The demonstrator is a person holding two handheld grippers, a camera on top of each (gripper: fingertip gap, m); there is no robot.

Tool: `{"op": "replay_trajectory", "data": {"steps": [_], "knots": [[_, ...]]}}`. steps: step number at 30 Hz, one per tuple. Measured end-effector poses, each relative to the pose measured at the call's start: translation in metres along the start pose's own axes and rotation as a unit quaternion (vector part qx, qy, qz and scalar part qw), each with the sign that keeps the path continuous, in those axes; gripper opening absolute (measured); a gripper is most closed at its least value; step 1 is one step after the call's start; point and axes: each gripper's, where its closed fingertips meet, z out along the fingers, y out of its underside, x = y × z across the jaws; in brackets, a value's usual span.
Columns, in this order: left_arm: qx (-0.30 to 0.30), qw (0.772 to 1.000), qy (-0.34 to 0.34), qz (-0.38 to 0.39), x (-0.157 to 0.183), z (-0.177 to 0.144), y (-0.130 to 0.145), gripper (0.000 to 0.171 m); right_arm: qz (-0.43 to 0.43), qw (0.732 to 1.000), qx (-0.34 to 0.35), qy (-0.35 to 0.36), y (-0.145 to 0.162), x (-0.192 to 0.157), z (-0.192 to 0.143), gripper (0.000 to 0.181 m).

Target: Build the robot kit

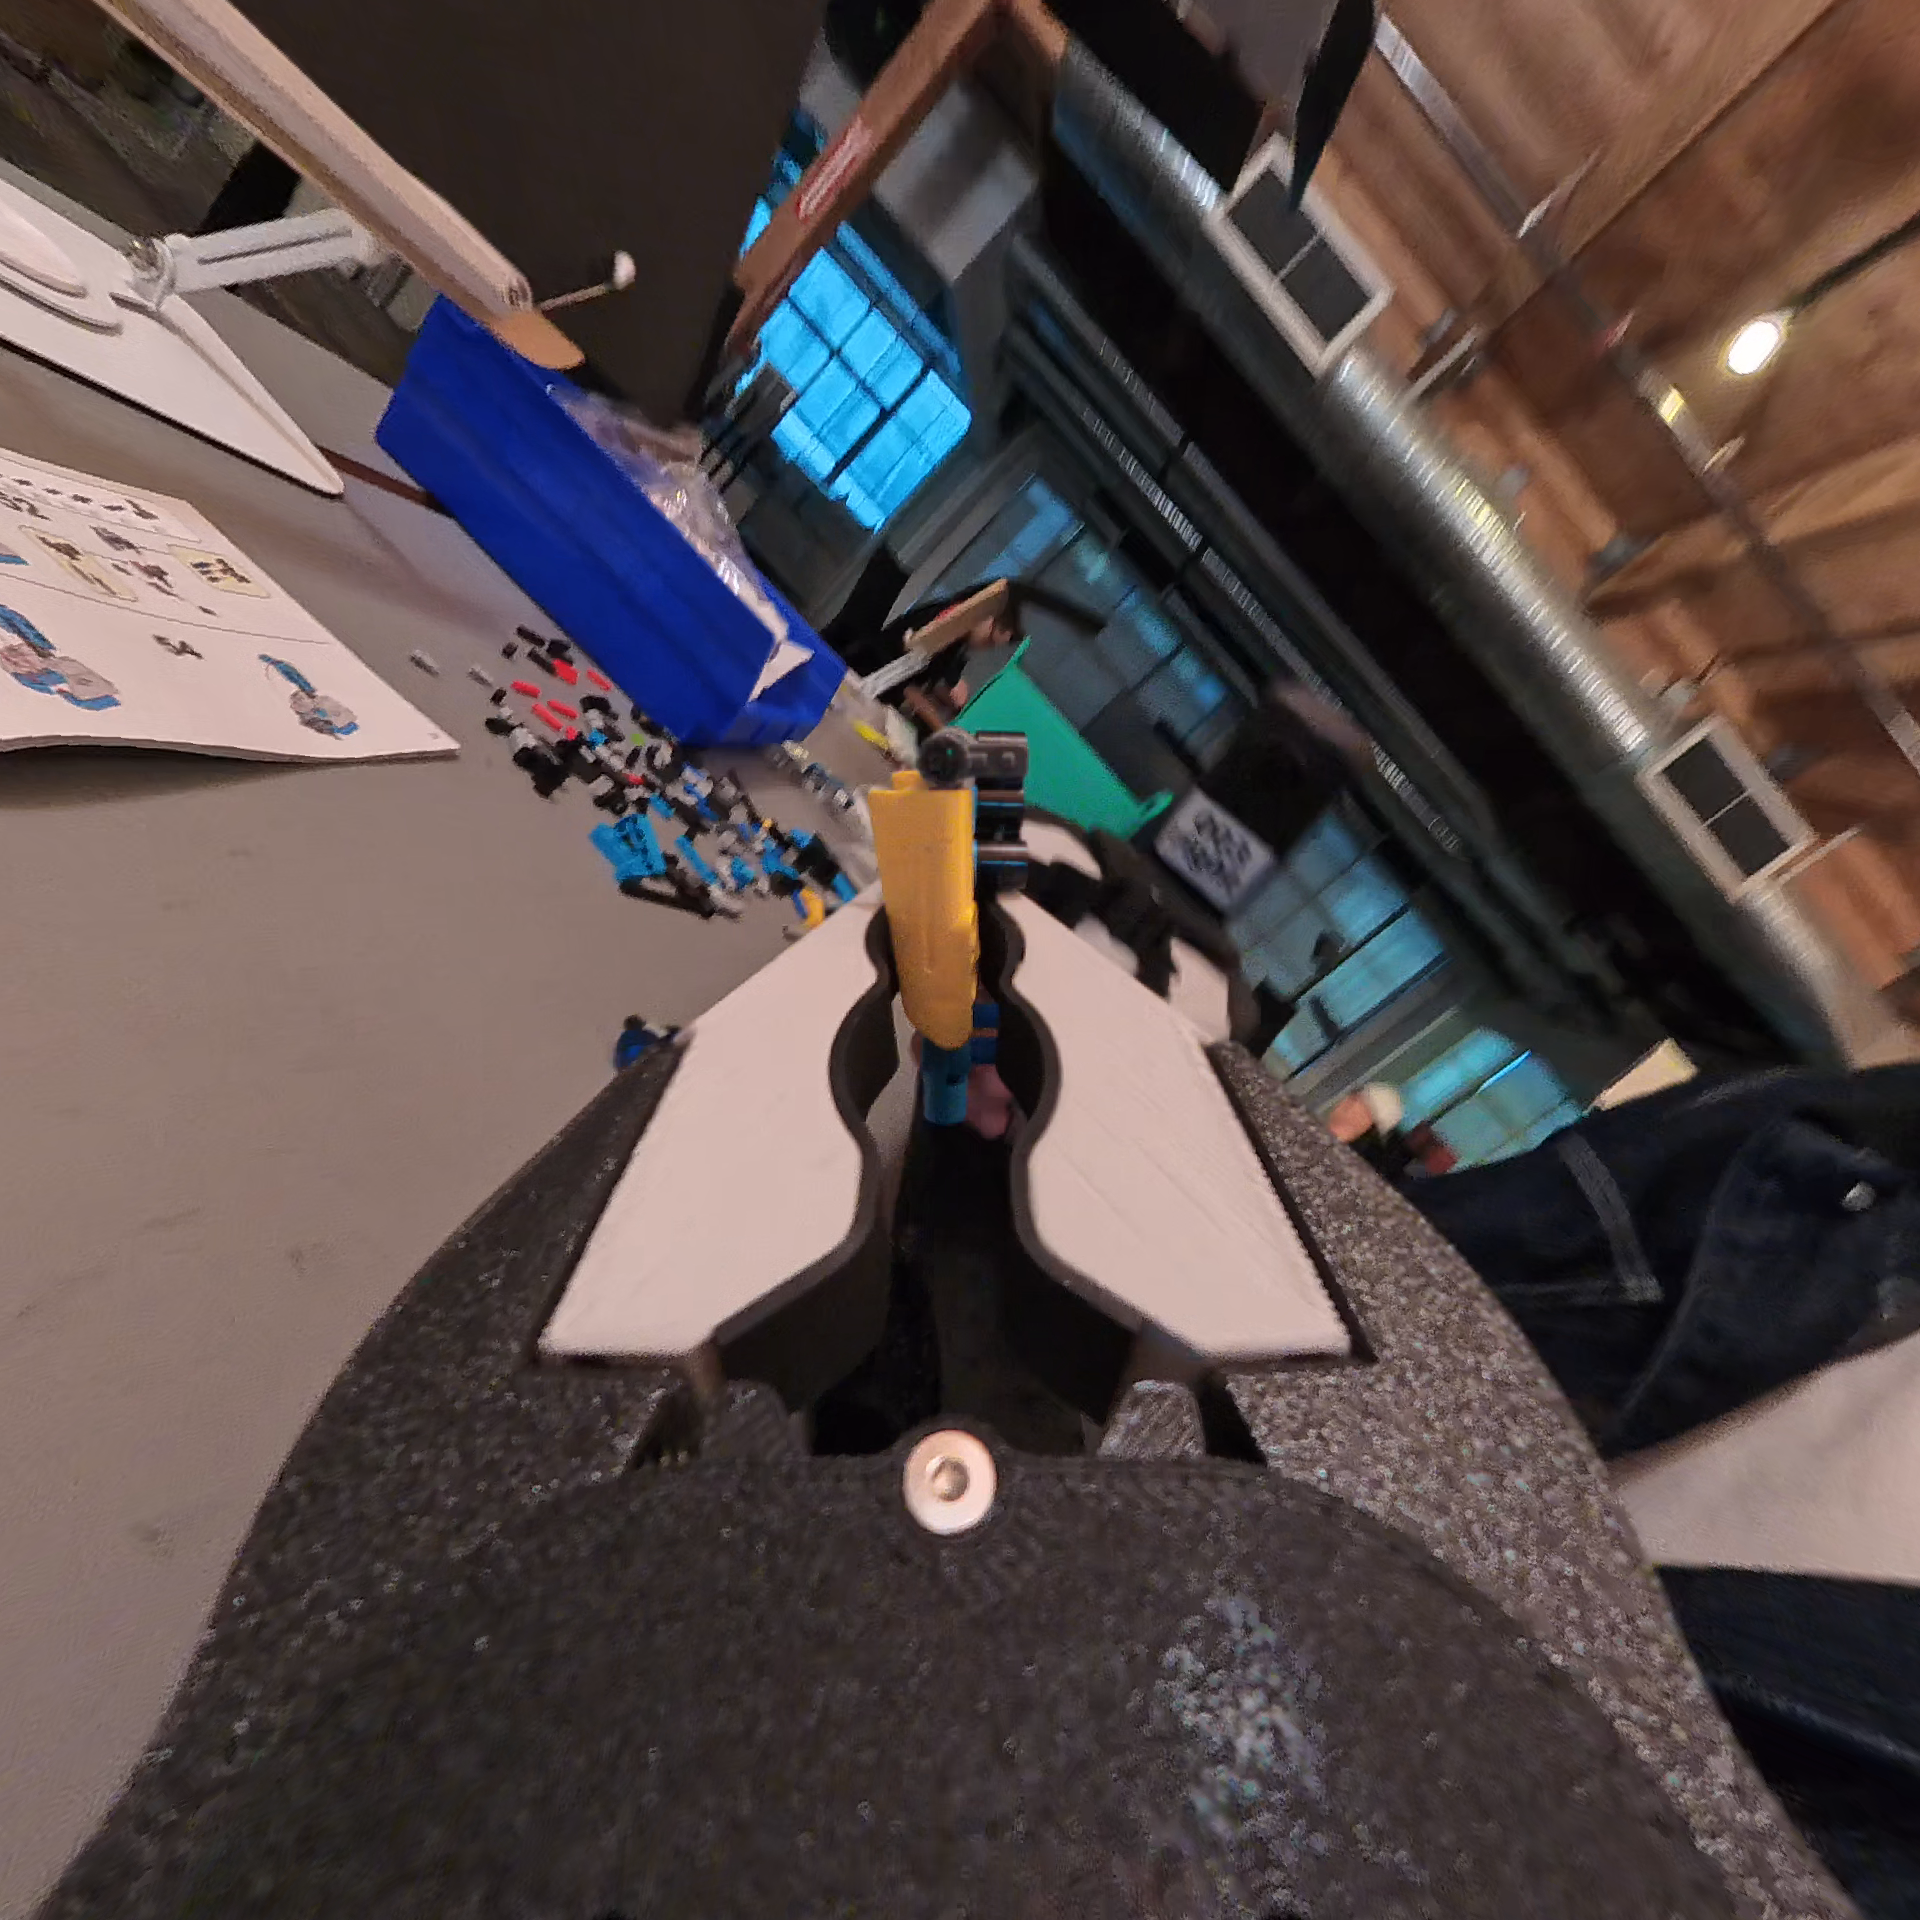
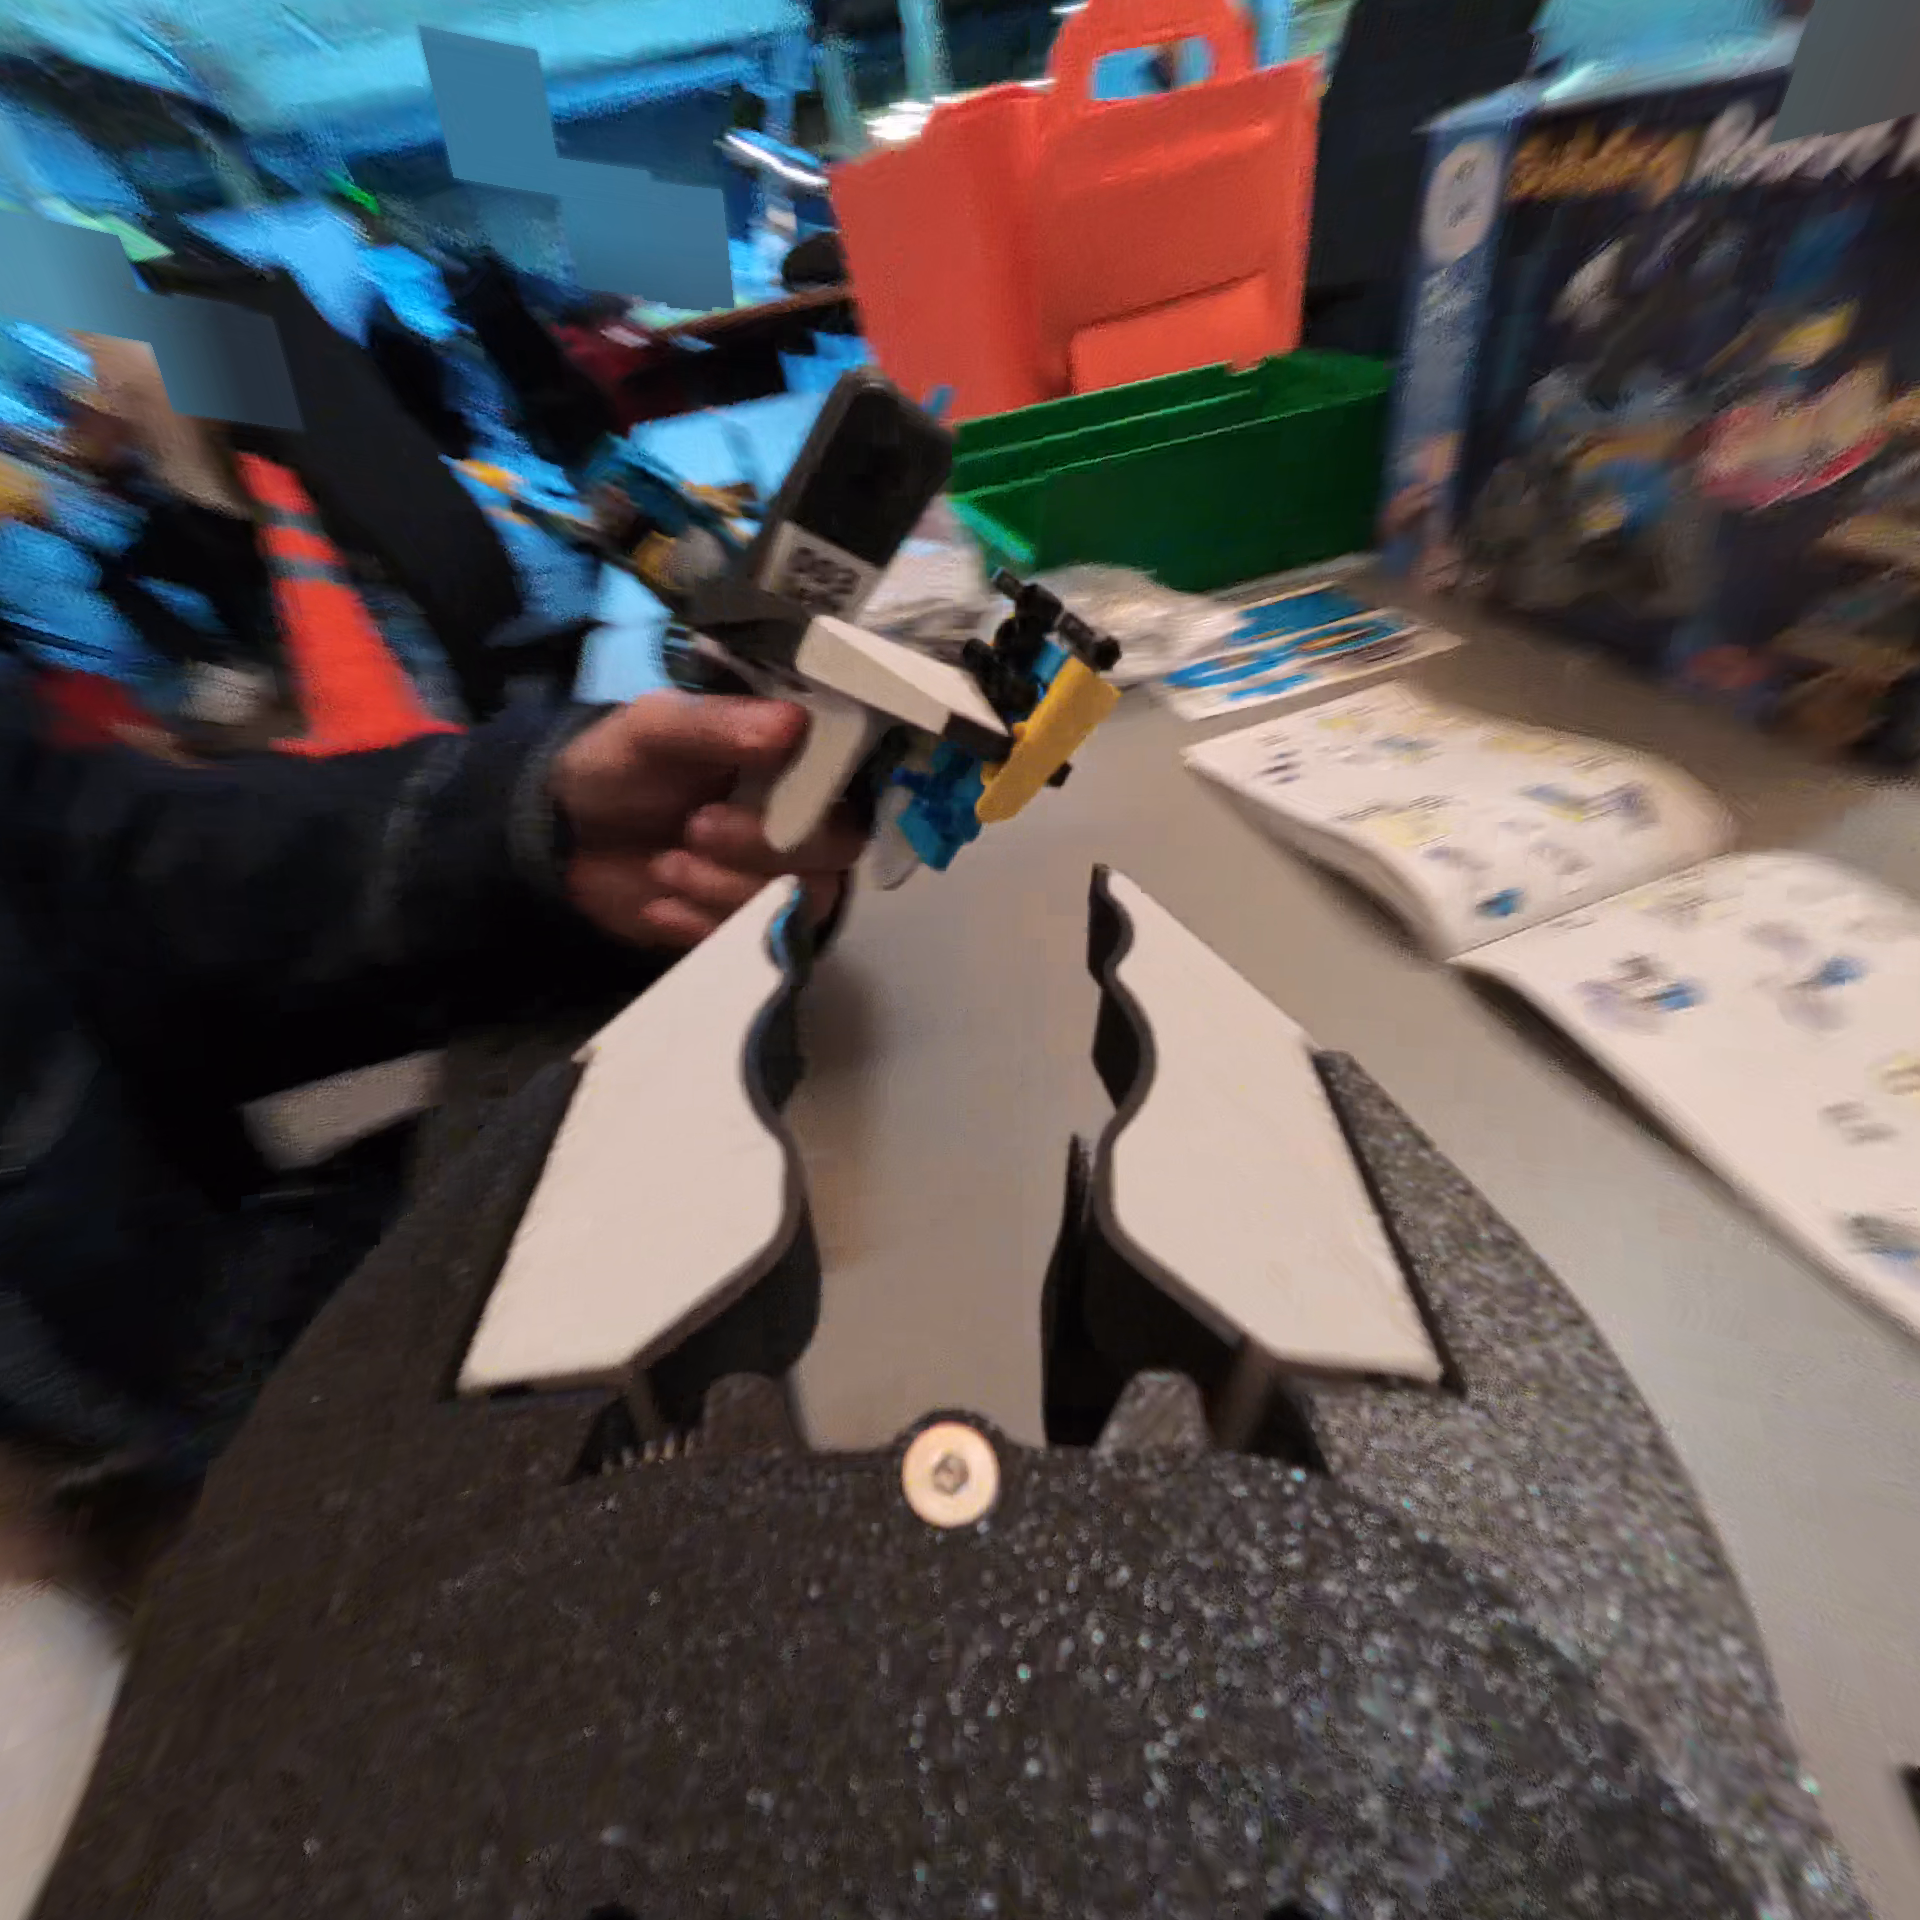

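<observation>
My left gripper (image 1: 940, 914) is shut on a small brick assembly (image 1: 930, 914) with a long yellow panel, blue parts and black connectors, and holds it in the air above the grey table (image 1: 260, 1039). The view is tilted. In the right wrist view the same left gripper (image 2: 987, 738), held by a hand (image 2: 665, 810), grips the assembly (image 2: 1039, 738) just ahead of my right gripper (image 2: 940, 904). My right gripper is open and empty, with the table showing between its white fingers (image 2: 1216, 1122).
A pile of small loose bricks (image 1: 665, 800) lies by a blue bin (image 1: 582, 530) and an open instruction booklet (image 1: 156, 623). In the right wrist view, booklets (image 2: 1455, 810), a green bin (image 2: 1174, 468), an orange bag (image 2: 1070, 229) and a toy box (image 2: 1683, 395) stand beyond. Only a small space, under 4 cm, lies between the two pairs of fingers.
</observation>
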Motion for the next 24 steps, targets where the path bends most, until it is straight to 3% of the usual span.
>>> {"op": "replay_trajectory", "data": {"steps": [3,9,14,24], "knots": [[0.063,0.997,0.016,-0.045,0.0,-0.001,-0.011,0.012,-0.101,0.989,-0.013,0.108,0.001,-0.007,0.032,0.07],[0.136,0.984,0.043,-0.107,-0.002,-0.003,-0.018,0.012,-0.162,0.958,0.018,0.235,-0.016,-0.004,0.053,0.088],[0.131,0.962,0.122,-0.205,0.002,-0.001,-0.011,0.011,-0.196,0.959,0.016,0.205,-0.014,-0.009,0.051,0.074],[0.093,0.969,0.114,-0.197,0.001,0.003,0.0,0.012,-0.193,0.97,0.011,0.15,-0.007,-0.011,0.04,0.071]]}}
